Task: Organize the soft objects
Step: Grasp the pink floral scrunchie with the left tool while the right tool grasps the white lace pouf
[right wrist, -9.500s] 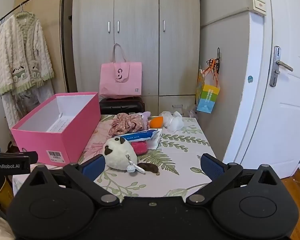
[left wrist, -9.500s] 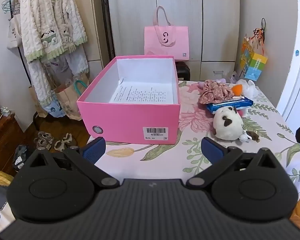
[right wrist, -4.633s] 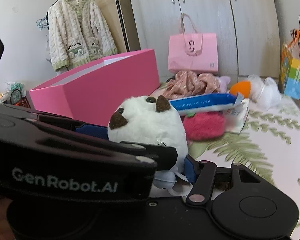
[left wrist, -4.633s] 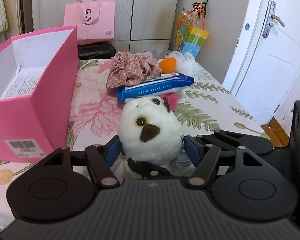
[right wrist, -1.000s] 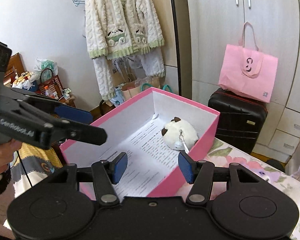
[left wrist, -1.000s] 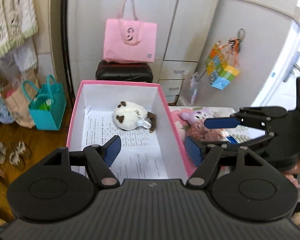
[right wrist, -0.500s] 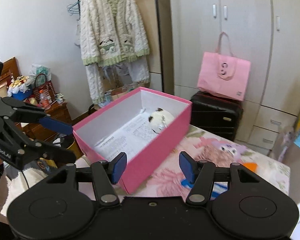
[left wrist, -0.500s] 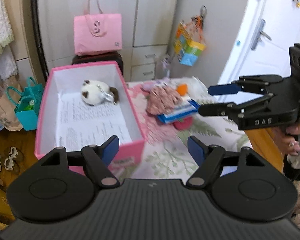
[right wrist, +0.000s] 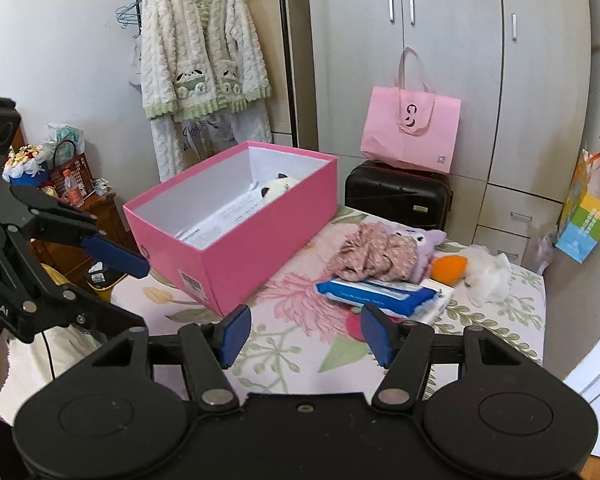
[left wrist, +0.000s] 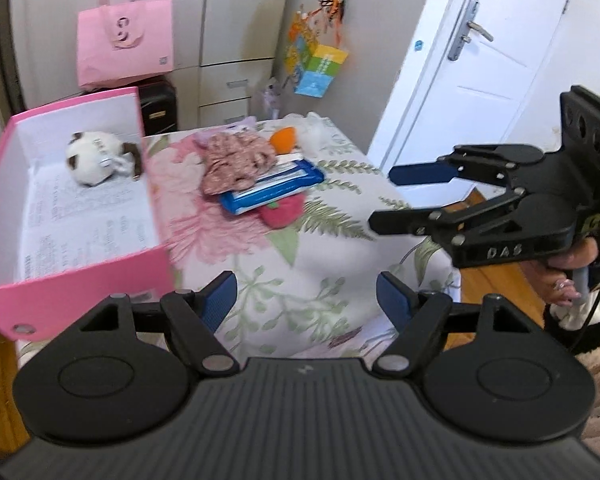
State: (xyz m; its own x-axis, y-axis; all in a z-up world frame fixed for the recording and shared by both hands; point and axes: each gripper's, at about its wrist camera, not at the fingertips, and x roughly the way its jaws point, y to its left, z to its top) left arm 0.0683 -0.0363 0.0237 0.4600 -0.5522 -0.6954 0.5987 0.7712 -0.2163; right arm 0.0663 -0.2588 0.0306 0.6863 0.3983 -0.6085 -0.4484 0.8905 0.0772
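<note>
Standing on the left portion of the desk (left wrist: pixel 324 320), the pink box (left wrist: pixel 72 288) is open-topped and holds the white plush toy (left wrist: pixel 94 158) at its far end, lying on a printed paper sheet (left wrist: pixel 80 216) that lines the floor of the box. The remaining soft objects lie outside the box in a cluster on the flowered desk covering: a pink floral fabric bundle (right wrist: pixel 370 254) resting partly on a blue wipes packet (right wrist: pixel 374 294), a purple plush (right wrist: pixel 432 248) touching the bundle on its far side, an orange ball-shaped item (right wrist: pixel 448 270) just beside that, a white fluffy item (right wrist: pixel 490 274) next to the orange one, and a red fuzzy item (left wrist: pixel 282 212) partly under the near edge of the packet. The left gripper (left wrist: pixel 306 302) hangs above the near part of the desk, jaws spread with nothing between them. The right gripper (right wrist: pixel 304 334) is likewise above the desk near the box's near corner; its jaws are opening and nothing is between them. A hand (left wrist: pixel 566 270) grips the right gripper's handle in the left wrist view. Background items: a pink tote bag (right wrist: pixel 410 132) on a black suitcase (right wrist: pixel 398 194), and a cream cardigan (right wrist: pixel 202 52) hanging on a rack.
</note>
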